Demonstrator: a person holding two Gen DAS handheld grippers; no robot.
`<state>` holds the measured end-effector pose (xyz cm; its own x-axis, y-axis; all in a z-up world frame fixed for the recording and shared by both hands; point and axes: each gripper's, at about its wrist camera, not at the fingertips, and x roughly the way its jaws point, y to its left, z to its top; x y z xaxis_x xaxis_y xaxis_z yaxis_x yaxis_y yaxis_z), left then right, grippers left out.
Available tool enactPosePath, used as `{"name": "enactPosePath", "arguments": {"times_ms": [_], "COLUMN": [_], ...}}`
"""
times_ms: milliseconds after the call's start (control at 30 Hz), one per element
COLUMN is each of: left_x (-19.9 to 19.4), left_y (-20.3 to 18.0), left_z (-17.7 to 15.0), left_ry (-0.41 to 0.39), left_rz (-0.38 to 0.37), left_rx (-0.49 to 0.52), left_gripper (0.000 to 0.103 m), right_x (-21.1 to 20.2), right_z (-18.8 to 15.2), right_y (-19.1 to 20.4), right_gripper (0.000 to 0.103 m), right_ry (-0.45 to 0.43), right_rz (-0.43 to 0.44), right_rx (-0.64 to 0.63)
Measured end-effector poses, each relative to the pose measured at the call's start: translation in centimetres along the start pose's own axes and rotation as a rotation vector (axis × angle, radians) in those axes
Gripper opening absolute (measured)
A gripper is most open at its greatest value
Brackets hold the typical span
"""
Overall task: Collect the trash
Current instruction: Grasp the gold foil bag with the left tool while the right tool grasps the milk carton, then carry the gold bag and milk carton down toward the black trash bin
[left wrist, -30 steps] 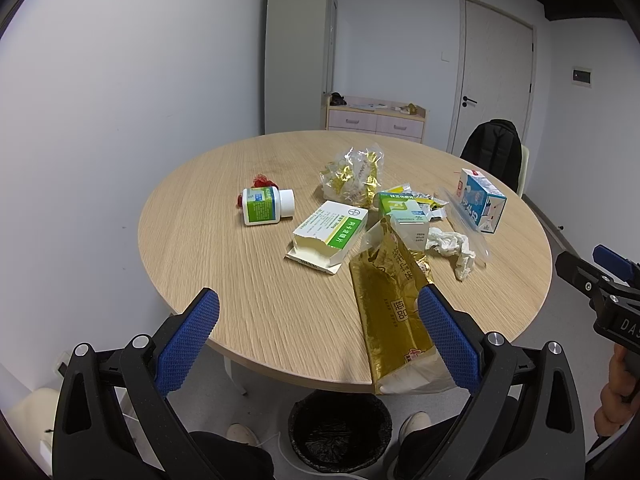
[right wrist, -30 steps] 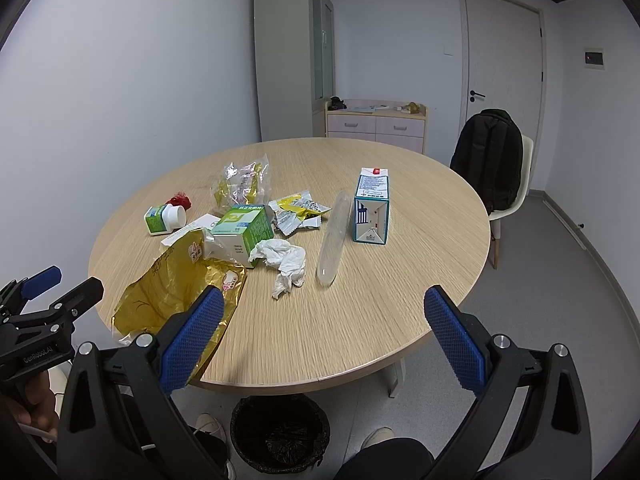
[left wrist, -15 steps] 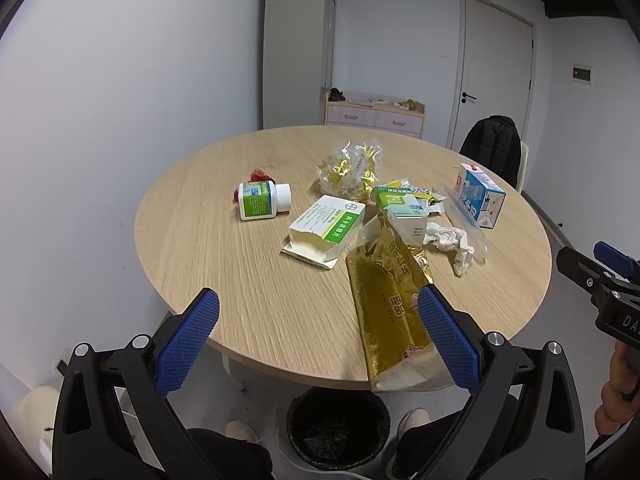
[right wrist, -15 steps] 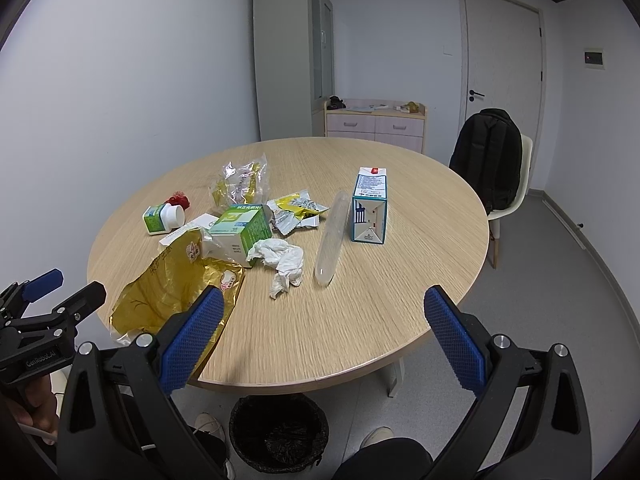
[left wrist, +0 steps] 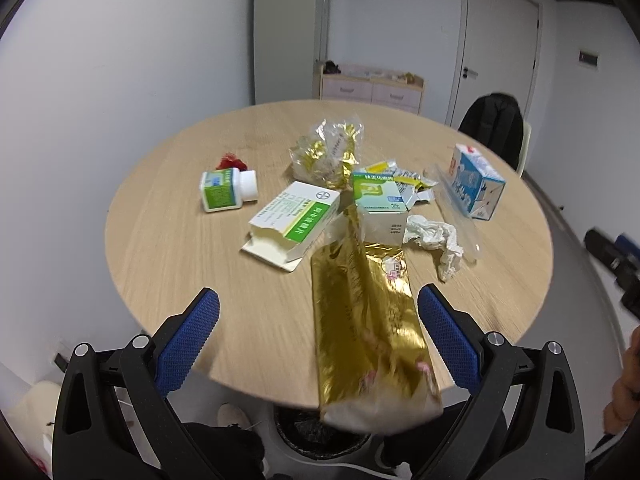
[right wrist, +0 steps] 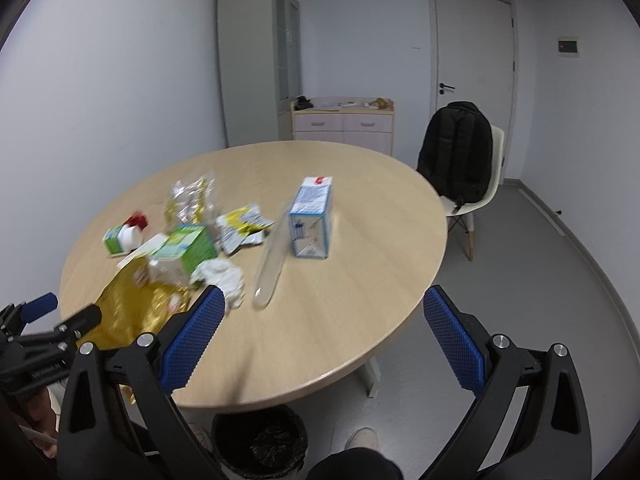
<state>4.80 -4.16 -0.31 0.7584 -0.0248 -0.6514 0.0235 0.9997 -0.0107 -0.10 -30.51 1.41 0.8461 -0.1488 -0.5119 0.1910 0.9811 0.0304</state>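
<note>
Gold bag (left wrist: 370,320), light, crinkly, slippery, at twelve o'clock between wide-apart left gripper (left wrist: 318,330) jaws; best pinched at overhanging edge.

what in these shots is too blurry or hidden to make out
- Print on the gold bag: motion-blurred in the left wrist view.
- Trash bin: right wrist view, its far side hidden by the table edge.
- Small red item: too small, partly behind the white bottle.
</note>
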Motion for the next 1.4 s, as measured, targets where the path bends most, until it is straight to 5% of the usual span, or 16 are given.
{"name": "enactPosePath", "arguments": {"times_ms": [367,800,1100,1400], "left_x": [6.0,8.1,8.3,8.4], "left_y": [-2.4,-1.8,-1.6,-1.6], "left_z": [1.6,1.4,1.6,1.8], "left_ry": [0.15,0.244,0.246,0.24], "left_rz": [0.042,-0.011,-0.041,-0.058], "left_rx": [0.044,0.024,0.022,0.013], "left_gripper": [0.077,0.01,0.001,0.0], "right_x": [6.3,16.8,21.2,20.5], "right_z": [4.7,7.0,7.1,6.9], "right_y": [0.7,3.3,4.0,4.0], "right_gripper": [0.091,0.071,0.04,0.039], "right_ry": [0.048,0.192,0.273,0.246], "right_rz": [-0.025,-0.055,-0.078,-0.085], "right_rx": [-0.049,-0.059,-0.05,-0.029]}}
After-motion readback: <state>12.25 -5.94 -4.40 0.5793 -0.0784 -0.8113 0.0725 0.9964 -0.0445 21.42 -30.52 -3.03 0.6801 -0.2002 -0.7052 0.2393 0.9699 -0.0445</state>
